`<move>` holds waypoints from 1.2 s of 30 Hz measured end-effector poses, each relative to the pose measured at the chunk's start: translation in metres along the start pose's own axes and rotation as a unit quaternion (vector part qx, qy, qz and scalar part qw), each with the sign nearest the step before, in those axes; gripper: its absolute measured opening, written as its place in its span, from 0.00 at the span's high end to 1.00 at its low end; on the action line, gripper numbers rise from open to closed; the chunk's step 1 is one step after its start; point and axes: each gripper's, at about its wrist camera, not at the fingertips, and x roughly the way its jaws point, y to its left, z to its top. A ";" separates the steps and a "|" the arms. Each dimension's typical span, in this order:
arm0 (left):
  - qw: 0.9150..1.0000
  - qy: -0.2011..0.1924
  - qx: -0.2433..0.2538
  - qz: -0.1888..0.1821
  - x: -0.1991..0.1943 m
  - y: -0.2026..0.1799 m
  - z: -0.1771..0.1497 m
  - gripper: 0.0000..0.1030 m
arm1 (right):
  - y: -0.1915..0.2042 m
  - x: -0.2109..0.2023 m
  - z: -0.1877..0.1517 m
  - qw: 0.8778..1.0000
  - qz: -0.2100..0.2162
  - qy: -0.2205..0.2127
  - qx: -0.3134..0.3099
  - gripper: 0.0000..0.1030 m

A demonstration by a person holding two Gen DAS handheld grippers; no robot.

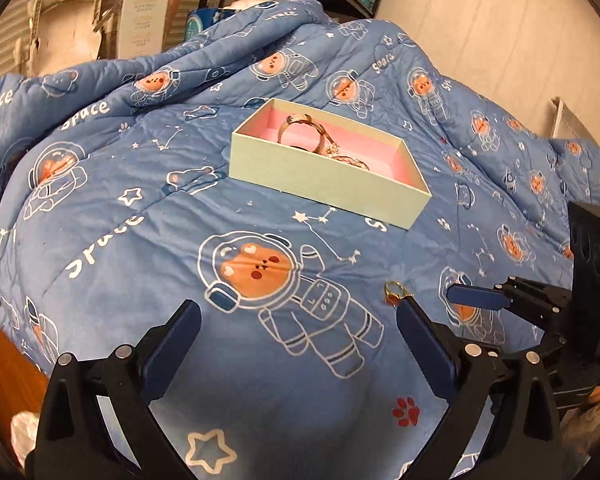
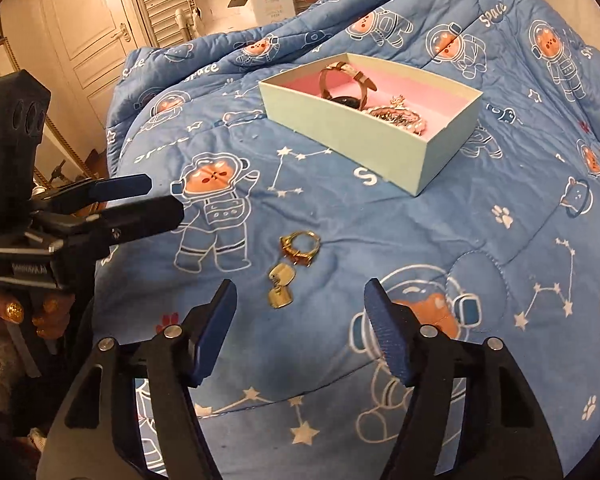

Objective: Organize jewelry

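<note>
A pale green box with pink lining (image 1: 320, 176) (image 2: 360, 136) lies on the blue space-print quilt. Inside it are a rose-gold watch (image 1: 300, 128) (image 2: 346, 84) and gold chain pieces (image 2: 396, 114). A gold keychain with ring and tags (image 2: 292, 266) lies on the quilt just ahead of my right gripper (image 2: 300, 300), which is open and empty. In the left wrist view only its ring (image 1: 396, 292) shows beside my right fingertip. My left gripper (image 1: 298, 316) is open and empty, low over the quilt, and shows at the left in the right wrist view (image 2: 156, 200).
The quilt (image 1: 140, 200) covers a rounded bed surface that drops away at the edges. White boxes and a cardboard carton (image 1: 144, 16) stand behind it. A door and louvred panels (image 2: 88, 20) are at the far left. Pale floor (image 1: 500, 20) lies beyond.
</note>
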 end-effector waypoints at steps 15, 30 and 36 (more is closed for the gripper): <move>0.999 0.017 0.041 0.010 -0.002 -0.019 -0.012 0.22 | 0.010 0.015 -0.005 1.000 -0.006 0.004 -0.021 0.80; 0.996 0.036 0.070 -0.035 0.014 -0.048 -0.008 0.48 | -0.011 -0.010 -0.021 0.999 -0.023 0.002 0.022 0.86; 0.992 0.065 0.100 -0.039 0.039 -0.071 -0.012 0.61 | -0.034 -0.026 -0.034 0.997 -0.039 0.005 0.059 0.86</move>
